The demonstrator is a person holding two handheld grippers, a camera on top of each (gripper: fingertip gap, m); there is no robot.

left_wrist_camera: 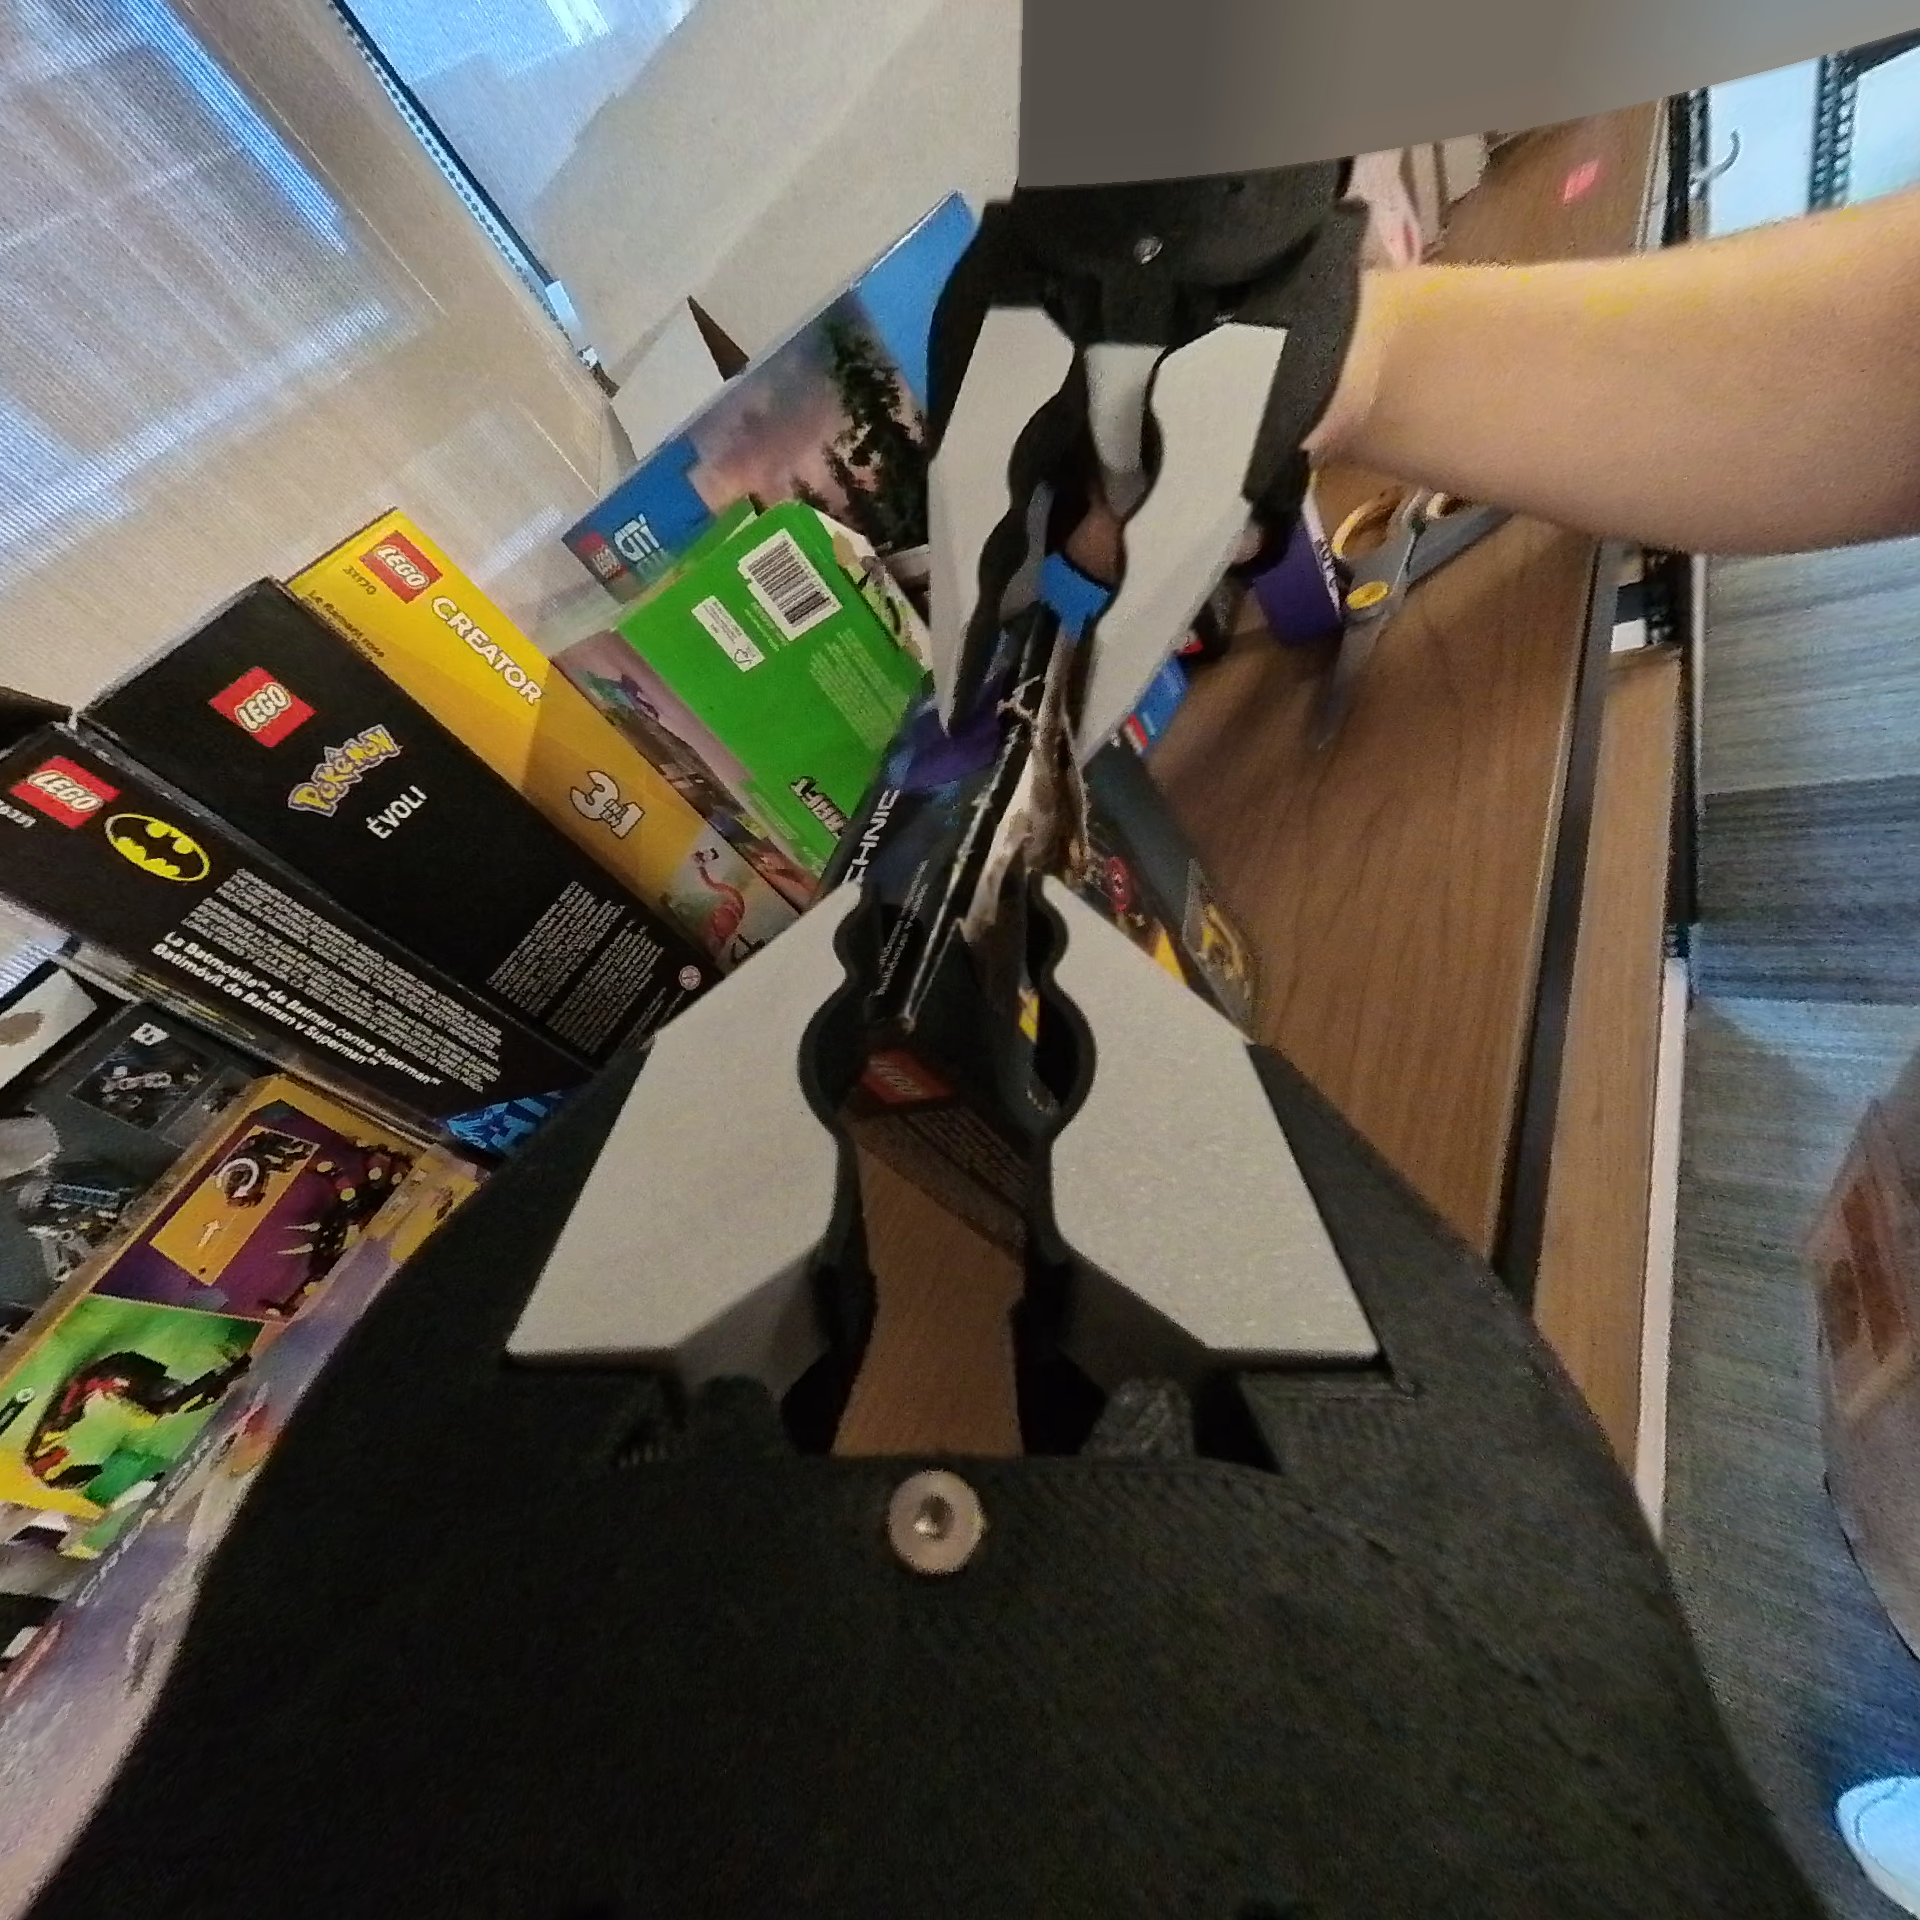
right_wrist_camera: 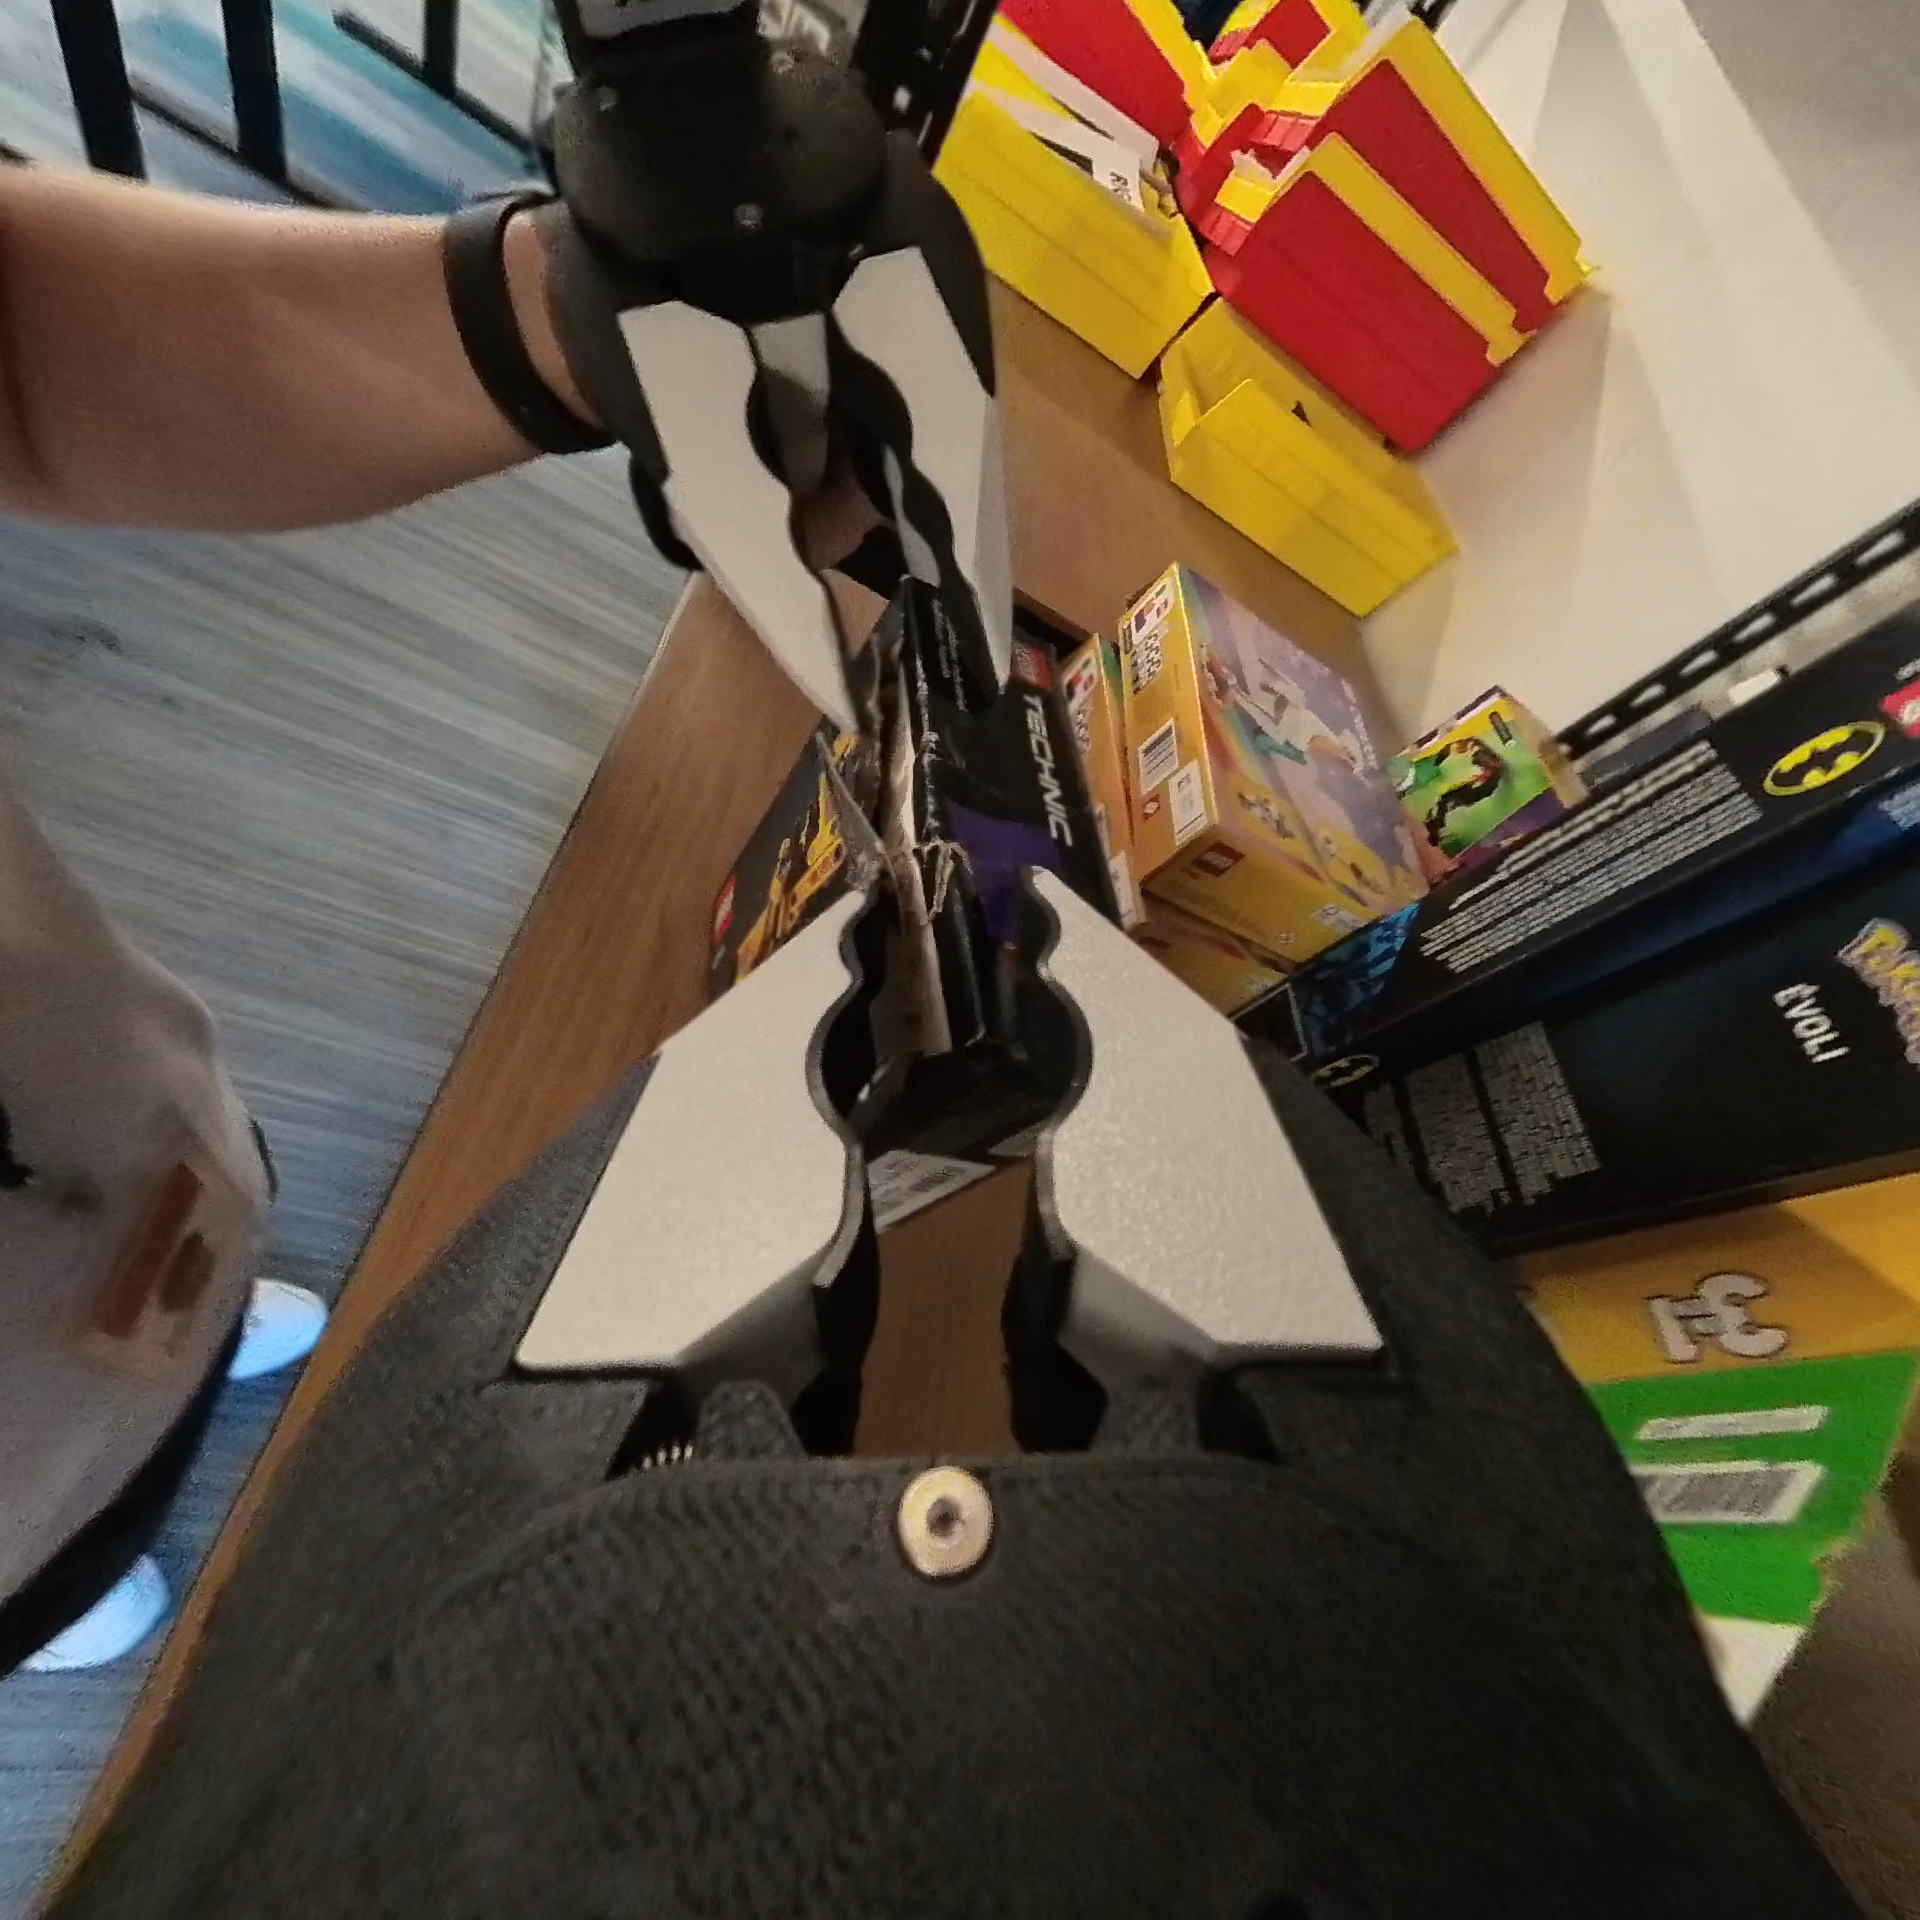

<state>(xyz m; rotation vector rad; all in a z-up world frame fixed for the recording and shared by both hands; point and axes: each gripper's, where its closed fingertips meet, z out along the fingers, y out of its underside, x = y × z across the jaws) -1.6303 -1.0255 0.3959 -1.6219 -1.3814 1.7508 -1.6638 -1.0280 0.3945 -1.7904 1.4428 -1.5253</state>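
A black toy box (left_wrist_camera: 940, 997) with a yellow vehicle picture on its face stands on the wooden table (left_wrist_camera: 1403, 883), with its torn cardboard flaps up. My left gripper (left_wrist_camera: 951, 914) is shut on the box's flap edge at the near end. My right gripper (left_wrist_camera: 1023, 722) faces it from the far end and is shut on the same torn flaps. In the right wrist view my right gripper (right_wrist_camera: 951, 904) clamps the flaps of the box (right_wrist_camera: 977, 810), and the left gripper (right_wrist_camera: 925, 696) pinches them from the opposite end. A forearm shows behind each far gripper.
Several toy boxes (left_wrist_camera: 364, 831) lie piled beside the held box, among them a green one (left_wrist_camera: 790, 665). Scissors (left_wrist_camera: 1361, 623) and a purple roll (left_wrist_camera: 1294, 597) lie farther along the table. Yellow bins (right_wrist_camera: 1288, 488) and red bins (right_wrist_camera: 1382, 312) stand at the far wall. The table edge (right_wrist_camera: 582, 810) borders grey carpet. One gripper's finger ends stand about 4 cm off the other's.
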